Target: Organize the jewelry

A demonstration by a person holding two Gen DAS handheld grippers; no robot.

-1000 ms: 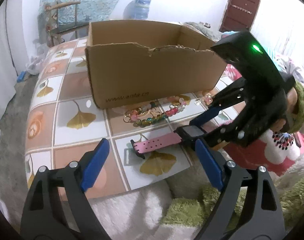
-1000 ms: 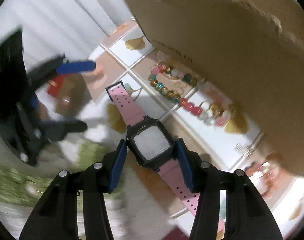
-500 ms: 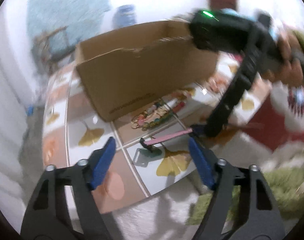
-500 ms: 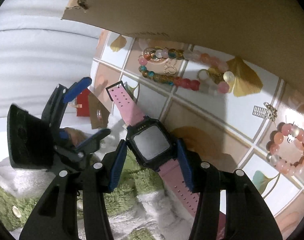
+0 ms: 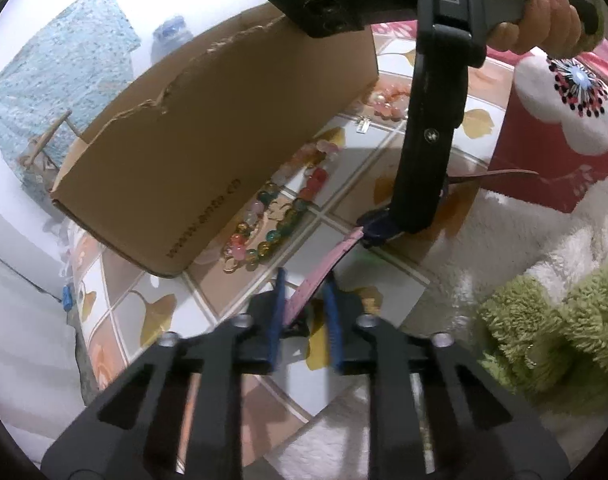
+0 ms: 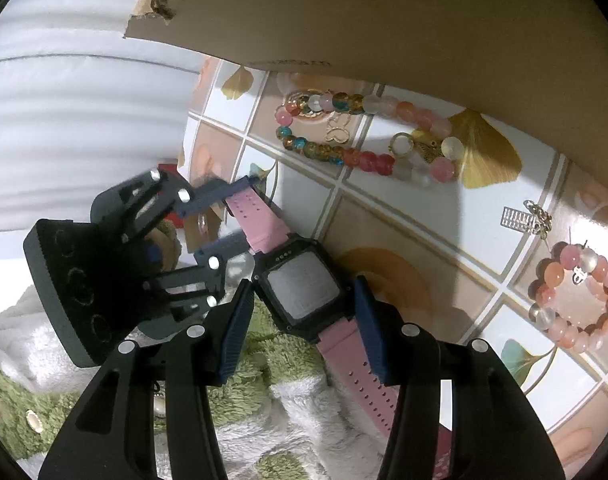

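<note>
My right gripper point(image 6: 300, 320) grips a watch point(image 6: 304, 288) by its black case, one blue pad on each side. The watch has a grey screen and a pink strap point(image 6: 260, 220). It sits just in front of the brown cardboard box point(image 6: 383, 12), over the edge of the tiled tablecloth point(image 6: 483, 248).

My left gripper point(image 5: 304, 304) has just been closing its jaws. Now its blue pads stand close together with the free end of the pink strap between them. In the right wrist view they look like they pinch the strap. So both of my tools have the same watch, one at the case and one at the strap end.

Between the watch and the box lies a long bracelet of mixed beads point(image 6: 343, 132), blue, gold, pink and red, with small gold charms by it. A round bracelet of pink beads point(image 6: 575, 300) lies off to the side on the cloth. A small gold charm point(image 6: 527, 216) lies near it.

A fluffy green and white blanket point(image 5: 543, 332) is beside the tablecloth. A hand point(image 5: 531, 12) holds the handle of my right tool.
</note>
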